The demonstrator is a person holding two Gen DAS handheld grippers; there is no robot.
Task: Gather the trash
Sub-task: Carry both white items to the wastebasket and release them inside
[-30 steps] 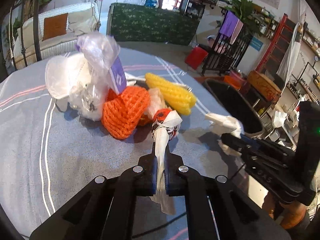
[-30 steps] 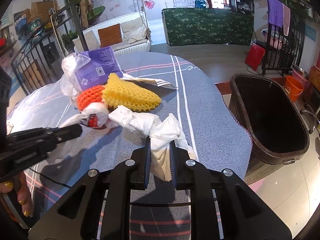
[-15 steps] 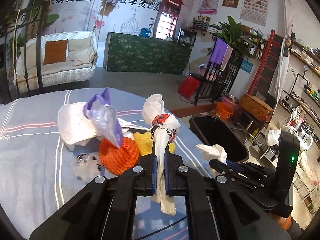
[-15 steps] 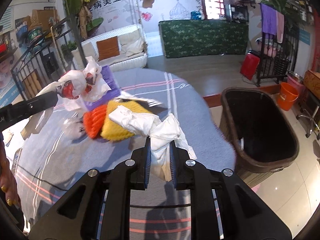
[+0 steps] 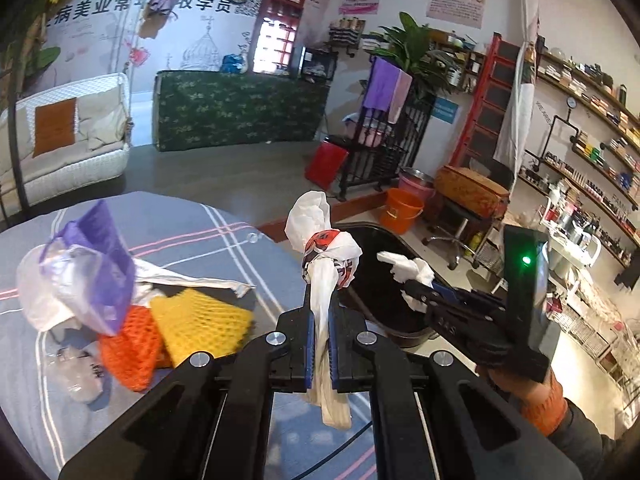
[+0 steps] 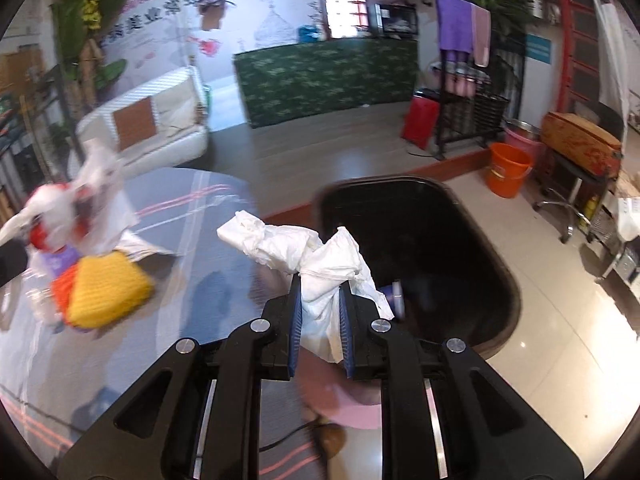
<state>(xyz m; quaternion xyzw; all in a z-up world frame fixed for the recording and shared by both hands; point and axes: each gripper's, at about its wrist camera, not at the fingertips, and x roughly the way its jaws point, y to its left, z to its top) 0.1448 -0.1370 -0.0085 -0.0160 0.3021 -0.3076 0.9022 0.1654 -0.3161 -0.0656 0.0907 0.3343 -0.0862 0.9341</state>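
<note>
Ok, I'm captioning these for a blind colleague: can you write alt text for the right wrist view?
The right gripper is shut on a crumpled white tissue, held above the edge of a cloth-covered table with a dark bin on the floor just beyond. To the left, yellow foam netting and other trash lie on the table, blurred.

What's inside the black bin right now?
In the right wrist view, the bin looks mostly dark and bare, with one small purple-and-white item near its near wall. The held tissue covers part of the inside.
</note>
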